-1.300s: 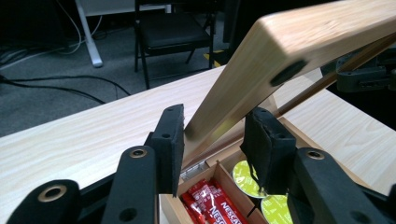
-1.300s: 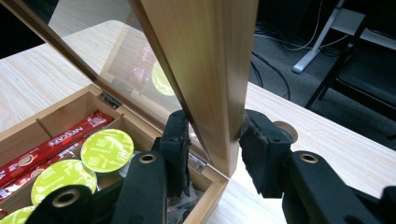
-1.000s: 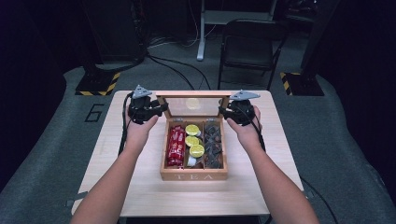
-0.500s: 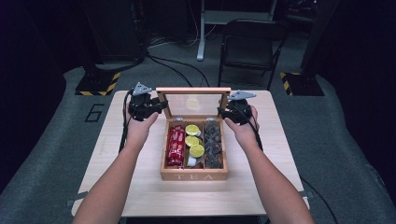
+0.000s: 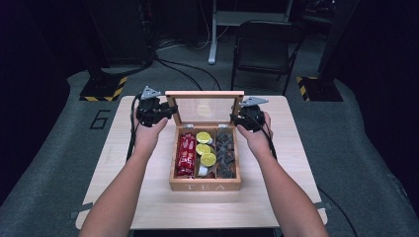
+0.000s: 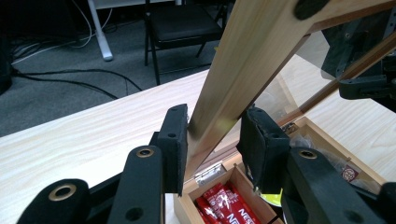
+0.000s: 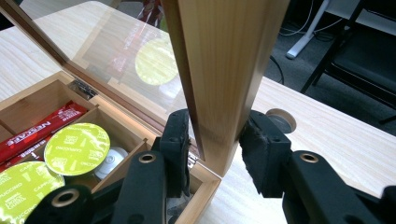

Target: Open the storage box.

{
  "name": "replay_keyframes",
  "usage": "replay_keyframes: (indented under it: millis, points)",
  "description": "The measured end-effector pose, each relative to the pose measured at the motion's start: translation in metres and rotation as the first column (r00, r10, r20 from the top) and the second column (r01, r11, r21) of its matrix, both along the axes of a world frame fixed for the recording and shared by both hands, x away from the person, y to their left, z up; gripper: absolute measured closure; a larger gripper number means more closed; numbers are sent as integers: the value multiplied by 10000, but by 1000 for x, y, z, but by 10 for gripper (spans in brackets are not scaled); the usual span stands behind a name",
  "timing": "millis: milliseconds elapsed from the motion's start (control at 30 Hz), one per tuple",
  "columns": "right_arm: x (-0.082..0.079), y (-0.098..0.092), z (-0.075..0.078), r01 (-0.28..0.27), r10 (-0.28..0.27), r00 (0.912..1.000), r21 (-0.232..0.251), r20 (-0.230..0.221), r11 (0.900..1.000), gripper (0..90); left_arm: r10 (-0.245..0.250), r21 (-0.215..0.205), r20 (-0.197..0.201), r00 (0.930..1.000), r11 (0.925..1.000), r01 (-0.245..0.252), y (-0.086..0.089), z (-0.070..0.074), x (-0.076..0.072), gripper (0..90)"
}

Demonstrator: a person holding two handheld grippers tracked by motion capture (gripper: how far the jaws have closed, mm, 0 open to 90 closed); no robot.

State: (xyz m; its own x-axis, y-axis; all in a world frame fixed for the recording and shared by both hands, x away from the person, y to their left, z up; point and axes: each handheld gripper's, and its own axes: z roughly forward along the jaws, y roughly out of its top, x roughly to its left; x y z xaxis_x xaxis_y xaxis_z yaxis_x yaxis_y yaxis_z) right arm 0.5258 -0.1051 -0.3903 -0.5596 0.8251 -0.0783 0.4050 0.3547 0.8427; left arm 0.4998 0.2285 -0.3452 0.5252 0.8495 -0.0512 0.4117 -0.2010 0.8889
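A wooden tea box stands open mid-table, its glass lid almost upright. Red sachets fill its left compartment, green capsules the middle, dark packets the right. My left gripper is shut on the lid's left side rail, low down near the hinge. My right gripper is shut on the lid's right side rail, just above the box corner. Both gripper views show pads pressed against wood on either side.
The box sits on a light wooden table with bare board on both sides and in front. A round cable hole lies just right of the box. Behind the table are a black chair and floor cables.
The lid's top edge has risen slightly in the high view. Both grippers keep their hold on its side rails and have barely shifted.
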Motion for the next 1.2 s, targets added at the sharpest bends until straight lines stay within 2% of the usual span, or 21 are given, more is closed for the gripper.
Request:
replay_keyframes:
  millis: [133,433,500,967,1200]
  points:
    - [0,-1,0,-43,43,10000,-17,-78,10000,636,-4,70,62,10000,10000,4,0,0,-2,623]
    - [3,-2,0,82,-80,9999,160,-101,9998,638,-100,-170,-71,9999,9998,98,5,-2,-6,607]
    - [3,-2,0,95,-93,9999,146,-99,9998,639,-95,-385,-40,9999,9992,93,5,-2,-7,607]
    - [6,-2,0,157,-152,9997,251,-213,9996,642,-93,-321,-91,9999,9994,90,4,-2,-8,608]
    - [7,-2,1,127,-123,9996,161,-234,9998,643,-446,-245,-82,9990,9987,444,-2,-3,-11,620]
